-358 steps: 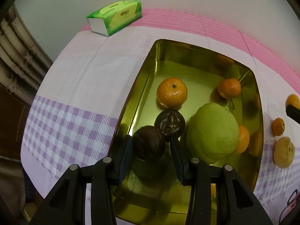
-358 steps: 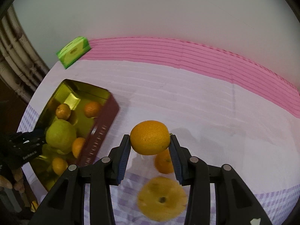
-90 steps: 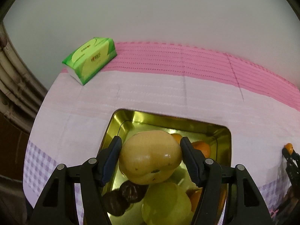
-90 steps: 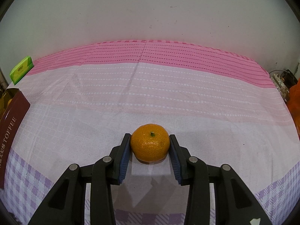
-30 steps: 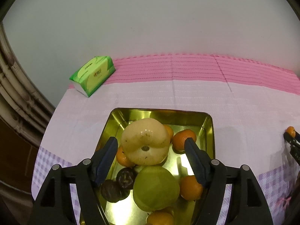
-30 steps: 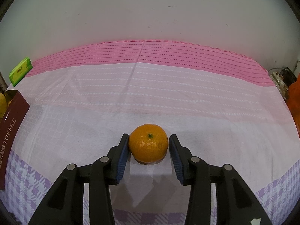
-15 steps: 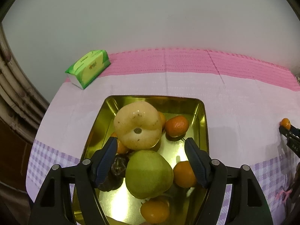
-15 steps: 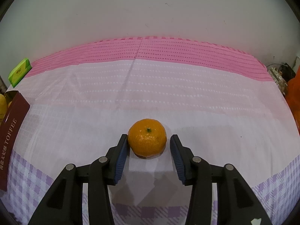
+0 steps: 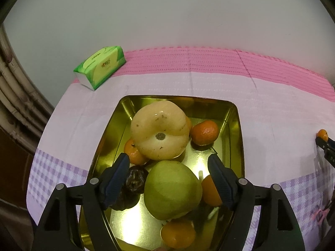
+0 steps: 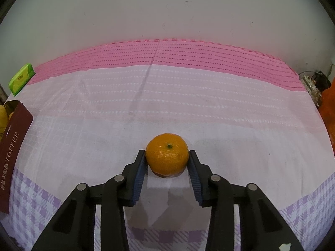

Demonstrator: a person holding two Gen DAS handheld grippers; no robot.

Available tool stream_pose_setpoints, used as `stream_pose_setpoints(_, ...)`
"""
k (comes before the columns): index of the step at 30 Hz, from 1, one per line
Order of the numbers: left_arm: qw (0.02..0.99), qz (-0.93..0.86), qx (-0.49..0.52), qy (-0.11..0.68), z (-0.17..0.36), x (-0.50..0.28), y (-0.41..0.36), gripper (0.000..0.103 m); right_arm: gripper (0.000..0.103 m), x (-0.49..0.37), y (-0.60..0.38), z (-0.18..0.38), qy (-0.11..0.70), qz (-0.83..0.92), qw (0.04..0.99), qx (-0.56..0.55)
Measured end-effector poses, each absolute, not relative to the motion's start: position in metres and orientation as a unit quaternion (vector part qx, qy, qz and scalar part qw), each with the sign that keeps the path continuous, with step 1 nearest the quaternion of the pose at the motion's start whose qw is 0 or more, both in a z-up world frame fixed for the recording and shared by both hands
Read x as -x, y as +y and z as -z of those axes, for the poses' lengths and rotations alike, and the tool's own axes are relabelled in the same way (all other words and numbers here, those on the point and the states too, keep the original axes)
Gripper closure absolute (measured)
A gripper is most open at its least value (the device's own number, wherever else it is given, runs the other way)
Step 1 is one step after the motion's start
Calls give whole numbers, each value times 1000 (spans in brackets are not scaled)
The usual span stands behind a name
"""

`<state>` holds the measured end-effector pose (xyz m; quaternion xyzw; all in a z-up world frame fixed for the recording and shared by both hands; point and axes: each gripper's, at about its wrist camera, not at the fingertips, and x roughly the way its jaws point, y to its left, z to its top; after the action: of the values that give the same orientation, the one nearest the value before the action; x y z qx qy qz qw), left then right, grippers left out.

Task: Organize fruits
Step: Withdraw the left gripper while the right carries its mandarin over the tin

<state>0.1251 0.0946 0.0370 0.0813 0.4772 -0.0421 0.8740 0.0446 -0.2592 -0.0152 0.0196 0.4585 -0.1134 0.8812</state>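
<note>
Right tongs (image 10: 167, 163) newly clenched on mandarin (image 10: 167, 154), left tongs (image 9: 167, 172) wider, released; "TOFFEE" tin (image 10: 13, 144)

A plain pale wall (image 10: 167, 10) fills the space beyond the fingers in both views, unmarked but for a few small specks. The tabletop (image 10: 188, 104) meets it ahead, covered by a cloth with a pink striped band at the far edge, a pale middle and lilac checks nearest the fingers. Far left of the fingers, in the left wrist view, stands ribbed brownish moulding (image 9: 14, 87). The light is soft and even.
</note>
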Motion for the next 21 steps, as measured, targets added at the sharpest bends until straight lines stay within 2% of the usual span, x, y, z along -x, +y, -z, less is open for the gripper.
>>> stream_pose_setpoints(13,871,26,-58,487,-35,-131,109,22,67,-44,-239,5,458,110,882,-17)
stream_pose_setpoints(21,873,3,-31,487,-38,-133,135,20,67,-44,-187,-23,446,30,894,-27)
